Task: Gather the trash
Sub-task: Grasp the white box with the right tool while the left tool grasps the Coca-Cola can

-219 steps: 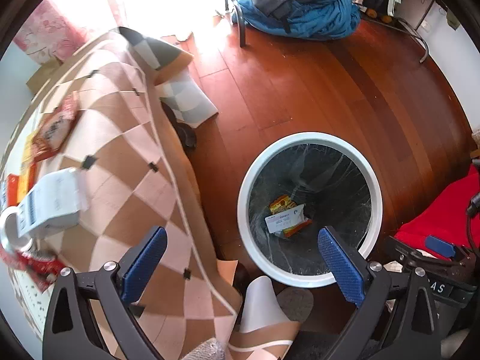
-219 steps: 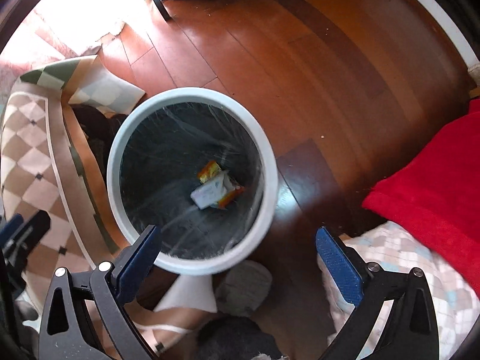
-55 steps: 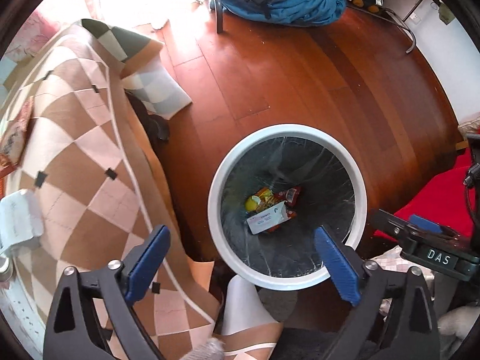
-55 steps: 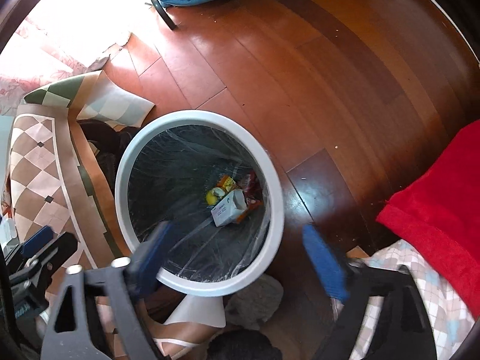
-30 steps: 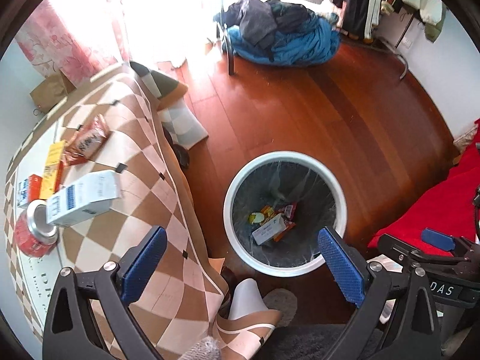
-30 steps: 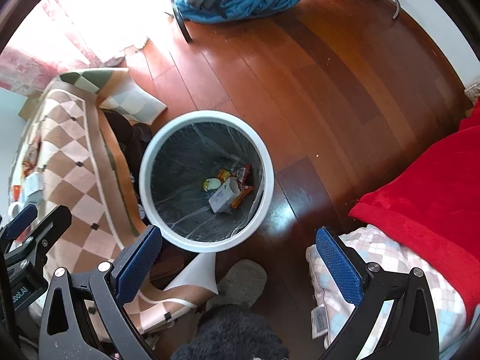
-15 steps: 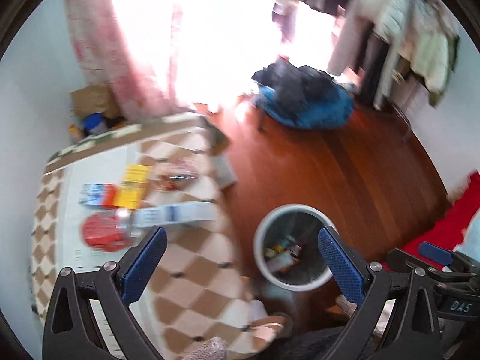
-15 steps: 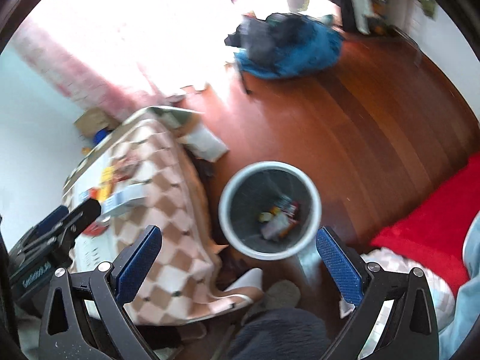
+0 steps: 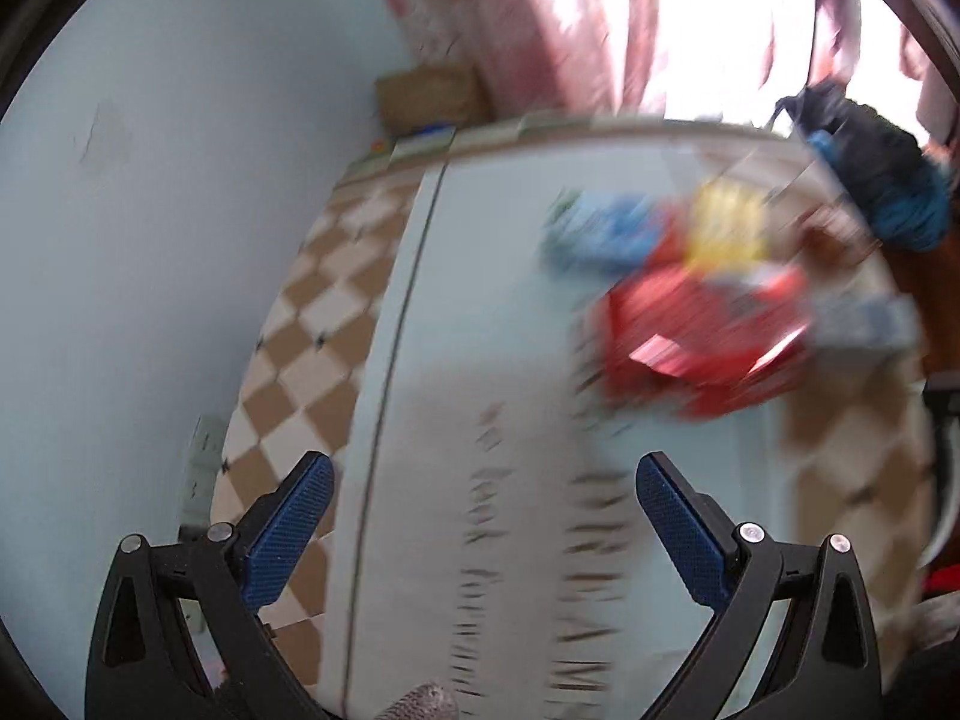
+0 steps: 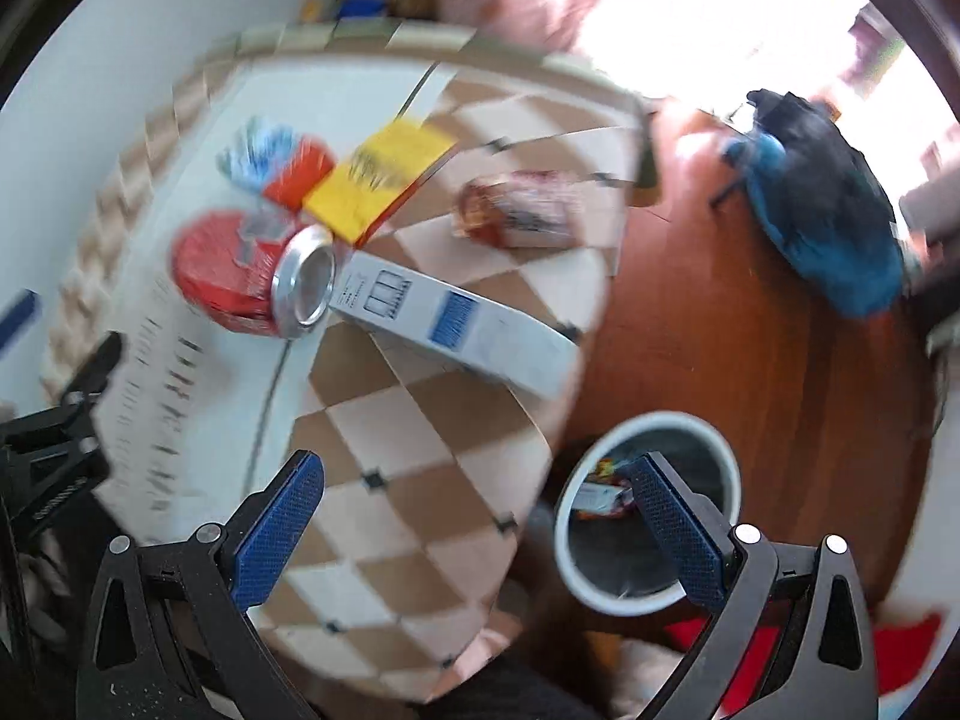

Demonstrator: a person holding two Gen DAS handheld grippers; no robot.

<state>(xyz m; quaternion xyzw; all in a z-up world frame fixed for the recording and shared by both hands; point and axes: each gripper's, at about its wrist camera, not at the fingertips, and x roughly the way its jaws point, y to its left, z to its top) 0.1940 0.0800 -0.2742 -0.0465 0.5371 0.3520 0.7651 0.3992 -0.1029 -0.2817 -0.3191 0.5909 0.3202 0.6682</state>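
Trash lies on the table with the checked cloth (image 10: 420,432): a long white box (image 10: 456,315), a silver can (image 10: 303,291), a red wrapper (image 10: 216,270), a yellow packet (image 10: 381,177), a brown snack bag (image 10: 519,210) and a blue-and-red packet (image 10: 276,165). The white bin (image 10: 648,591) stands on the floor at the table's right, with wrappers inside. My right gripper (image 10: 480,510) is open and empty above the table edge. My left gripper (image 9: 486,525) is open and empty over the table (image 9: 492,396); the trash pile (image 9: 702,330) is blurred ahead of it.
A pale wall (image 9: 150,210) runs along the table's left. A cardboard box (image 9: 432,99) sits behind the table under pink curtains. A blue and black clothes heap (image 10: 828,204) lies on the wooden floor (image 10: 750,348). Red fabric (image 10: 888,648) lies near the bin.
Both grippers have swung up and left, away from the bin and towards the table. The left view now faces the tabletop and wall, and the bin has left it. Both stay open.
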